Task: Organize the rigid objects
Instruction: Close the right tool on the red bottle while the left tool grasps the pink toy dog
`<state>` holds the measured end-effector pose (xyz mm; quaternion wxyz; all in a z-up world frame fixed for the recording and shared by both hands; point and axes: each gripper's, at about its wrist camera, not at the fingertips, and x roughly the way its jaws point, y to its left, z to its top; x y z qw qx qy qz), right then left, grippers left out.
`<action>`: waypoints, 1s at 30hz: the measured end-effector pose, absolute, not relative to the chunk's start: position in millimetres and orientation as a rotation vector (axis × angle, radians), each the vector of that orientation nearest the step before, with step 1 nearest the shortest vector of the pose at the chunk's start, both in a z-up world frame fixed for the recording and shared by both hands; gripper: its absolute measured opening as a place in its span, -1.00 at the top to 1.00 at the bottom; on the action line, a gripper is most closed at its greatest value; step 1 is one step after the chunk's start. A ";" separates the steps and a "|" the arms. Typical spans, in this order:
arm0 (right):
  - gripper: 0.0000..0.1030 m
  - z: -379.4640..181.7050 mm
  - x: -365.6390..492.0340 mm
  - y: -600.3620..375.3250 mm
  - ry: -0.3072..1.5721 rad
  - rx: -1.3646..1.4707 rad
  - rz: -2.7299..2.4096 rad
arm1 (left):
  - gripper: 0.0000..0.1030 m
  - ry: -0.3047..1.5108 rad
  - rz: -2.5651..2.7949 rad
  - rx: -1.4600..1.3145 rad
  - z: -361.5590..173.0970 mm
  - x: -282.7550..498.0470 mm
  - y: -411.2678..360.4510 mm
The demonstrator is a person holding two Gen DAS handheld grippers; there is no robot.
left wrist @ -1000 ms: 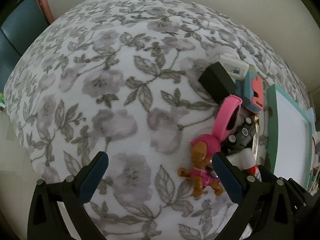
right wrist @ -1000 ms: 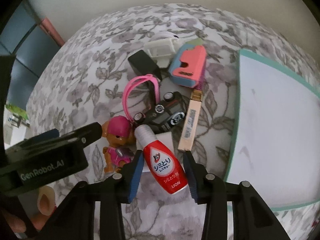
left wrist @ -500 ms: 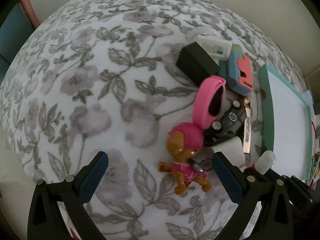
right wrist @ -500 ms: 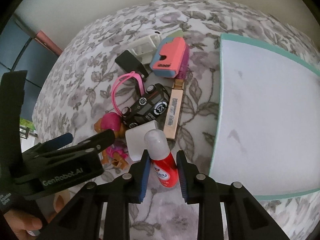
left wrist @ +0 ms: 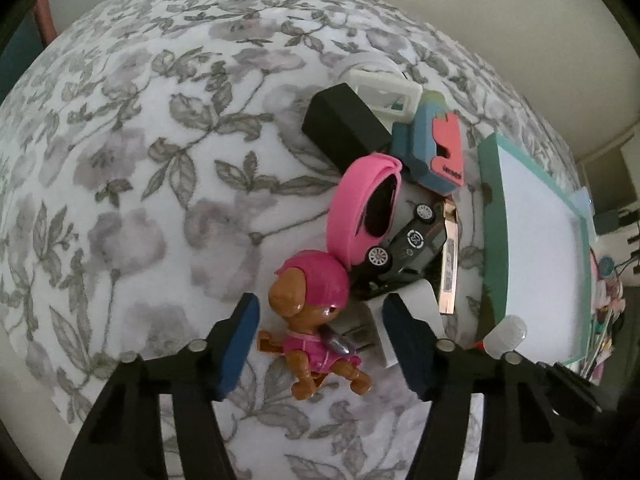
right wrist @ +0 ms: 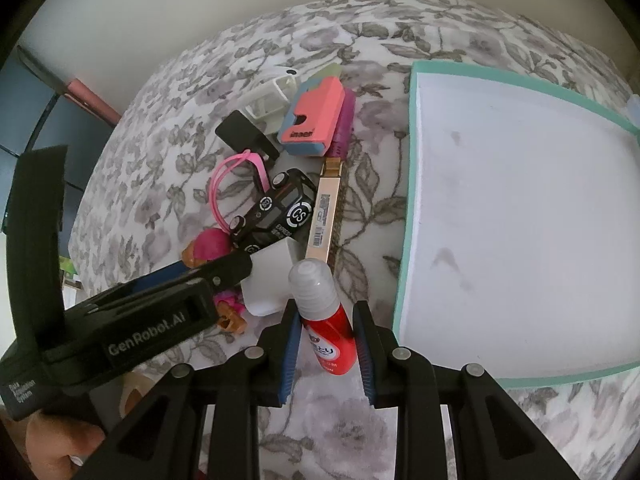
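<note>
Covering everything, floral cloth (left wrist: 160,200) under pale wall (right wrist: 200,8)

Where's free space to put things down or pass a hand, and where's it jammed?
Free: the inside of the teal-rimmed tray, bare white floor; and the floral cloth left of the toy pile. Crowded: the strip between them, where black box, pink band, toy car, dog figure and red bottle sit packed, both sets of jaws in there.
</note>
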<state>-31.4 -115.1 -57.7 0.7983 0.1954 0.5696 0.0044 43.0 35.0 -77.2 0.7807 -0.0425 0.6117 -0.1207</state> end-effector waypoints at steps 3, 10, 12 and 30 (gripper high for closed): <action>0.45 -56.2 -32.8 -116.7 1.218 0.423 0.008 | -0.14 1.321 -0.249 -0.110 -76.9 42.1 41.7; 0.46 -56.2 -34.8 -120.2 1.217 0.445 0.001 | -0.06 1.363 -0.215 -0.121 -83.4 37.3 61.5; 0.46 -55.9 -35.0 -120.4 1.216 0.447 -0.001 | -0.06 1.367 -0.217 -0.097 -84.6 36.9 59.2; 0.45 -58.5 -36.3 -119.9 1.223 0.447 -0.012 | 0.04 1.336 -0.228 -0.025 -82.6 35.8 38.0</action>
